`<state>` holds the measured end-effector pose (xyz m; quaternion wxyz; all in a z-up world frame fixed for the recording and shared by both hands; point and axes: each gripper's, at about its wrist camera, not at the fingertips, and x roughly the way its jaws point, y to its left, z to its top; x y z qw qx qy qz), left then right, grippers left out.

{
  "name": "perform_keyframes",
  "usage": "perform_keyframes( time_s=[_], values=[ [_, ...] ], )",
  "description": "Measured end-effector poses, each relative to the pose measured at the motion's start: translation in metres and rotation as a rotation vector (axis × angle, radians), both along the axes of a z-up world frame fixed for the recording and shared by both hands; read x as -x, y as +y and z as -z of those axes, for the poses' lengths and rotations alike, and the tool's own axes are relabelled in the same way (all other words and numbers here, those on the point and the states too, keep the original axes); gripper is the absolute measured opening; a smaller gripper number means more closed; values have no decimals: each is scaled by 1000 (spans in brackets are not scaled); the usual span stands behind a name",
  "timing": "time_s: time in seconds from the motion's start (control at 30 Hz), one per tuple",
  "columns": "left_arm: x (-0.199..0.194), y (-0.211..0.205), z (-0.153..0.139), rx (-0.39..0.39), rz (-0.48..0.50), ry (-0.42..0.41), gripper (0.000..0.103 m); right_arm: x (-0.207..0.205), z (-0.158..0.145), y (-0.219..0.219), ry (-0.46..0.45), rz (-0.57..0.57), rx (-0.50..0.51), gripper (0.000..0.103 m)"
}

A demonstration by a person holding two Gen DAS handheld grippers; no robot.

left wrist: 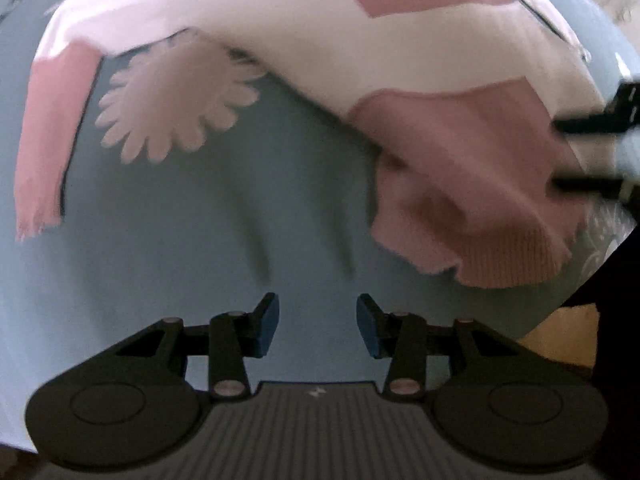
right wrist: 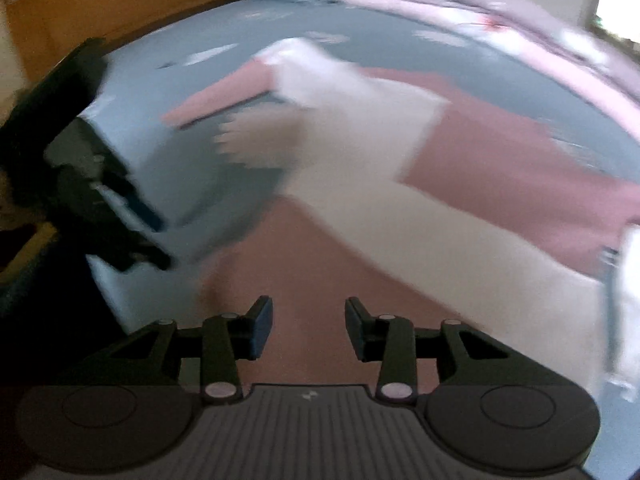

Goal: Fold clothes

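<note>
Both grippers sat closest to the cameras, and both held nothing. On the left gripper (left wrist: 318,326) the two blue pads stood partly apart, with only the blue bed sheet (left wrist: 200,220) showing between them. On the right gripper (right wrist: 309,328) the pads stood about as far apart, and it hung over the pink part of the sweater (right wrist: 360,152). That pink and white sweater lay spread on the bed, so it looked ready for a fold. One sleeve (left wrist: 44,132) stretched out to the side, and the pink ribbed hem (left wrist: 500,256) lay bunched and a bit lifted, so I think it needed smoothing. A white flower (left wrist: 172,108) was printed on the sheet near the sweater. Lots of bare sheet lay in front of the left gripper, so it had room to move. A blanket (right wrist: 500,20) was heaped at the far side of the bed, and a wooden board (right wrist: 100,4) closed off one side.
</note>
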<state>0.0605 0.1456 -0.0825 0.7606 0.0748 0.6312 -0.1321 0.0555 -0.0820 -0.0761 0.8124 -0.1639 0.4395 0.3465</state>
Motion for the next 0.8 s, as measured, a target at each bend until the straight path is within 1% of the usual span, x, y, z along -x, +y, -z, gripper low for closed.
perform_keyframes(
  time_s=[0.07,0.13,0.2,0.23,0.3,0.33,0.43,0.5,0.53,0.57,0.6,0.67,0.7,0.73,0.8],
  values=[
    [4,14,-4,-8,-29,-19,44,12,5,30,-9,-87,11,45],
    [8,27,-8,-11,-60,-47,44,23,11,58,-48,-154,62,45],
    [13,39,-12,8,-96,-62,47,27,22,84,-133,-178,160,45],
    [15,45,-14,23,-113,-69,49,26,29,93,-162,-181,201,49],
    [18,54,-15,56,-137,-75,51,23,39,103,-145,-185,232,56],
    [20,58,-14,65,-142,-77,51,22,43,107,-140,-185,245,57],
    [28,63,-13,88,-146,-80,51,20,54,117,-130,-188,299,59],
    [32,63,-13,108,-148,-74,51,24,57,116,-138,-213,329,61],
    [33,62,-13,115,-149,-74,51,25,58,113,-151,-213,345,60],
    [32,62,-13,119,-151,-76,51,22,56,110,-153,-183,347,51],
    [32,62,-13,127,-154,-79,51,18,55,107,-158,-138,366,17],
    [31,61,-14,163,-156,-81,51,9,45,93,-104,-64,280,15],
    [30,60,-15,193,-151,-77,51,4,37,83,-78,-15,228,15],
    [29,59,-15,229,-148,-73,51,2,29,75,-60,19,191,15],
    [26,57,-16,313,-153,-62,52,0,11,56,-20,55,64,15]
  ],
)
